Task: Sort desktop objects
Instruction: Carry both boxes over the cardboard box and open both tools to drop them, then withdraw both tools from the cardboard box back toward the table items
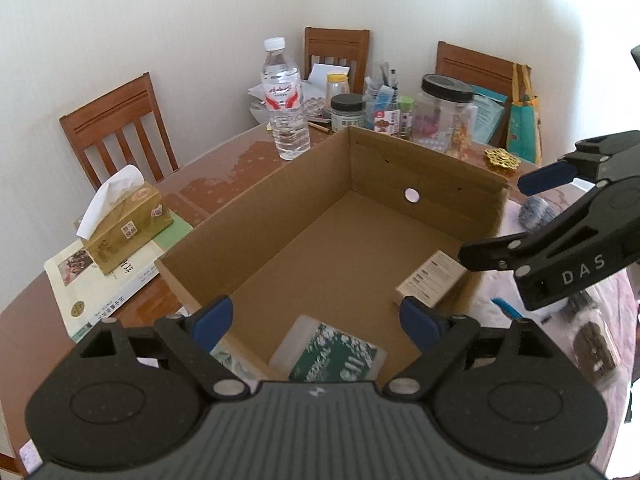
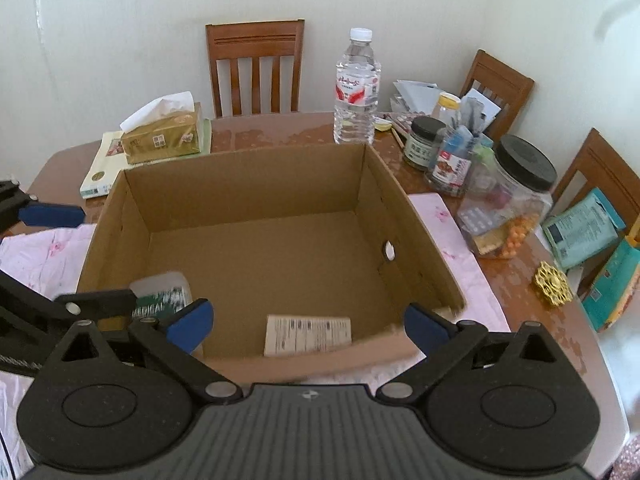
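The cardboard box [image 2: 256, 216] sits open-topped in the middle of the wooden table [image 2: 280, 128], resting on a pink floral cloth [image 2: 452, 240]. We see two things lying on its floor: a green-and-white packet [image 1: 332, 356] in a clear wrapper near one corner, and a small beige carton [image 2: 307, 335] with printed text lying flat against the near wall. The rest of the floor is bare cardboard, and one side wall has a round hole.

We hold the left gripper [image 1: 320, 320] above the box's near edge, its blue-tipped fingers spread wide with nothing between them. The right gripper [image 2: 308, 322] hovers over the adjacent near wall, its fingers likewise wide apart and empty. In the left wrist view it shows from the side, reaching in over the box's right corner.

Around the box, we see a water bottle [image 2: 357, 88] standing just behind the far wall, a gold tissue box [image 2: 162, 136] resting on a book [image 2: 100, 168], and a cluster of jars, including a large clear jar with a black lid [image 2: 508, 208]. A gold ornament [image 2: 554, 282] lies apart on the table to the right.
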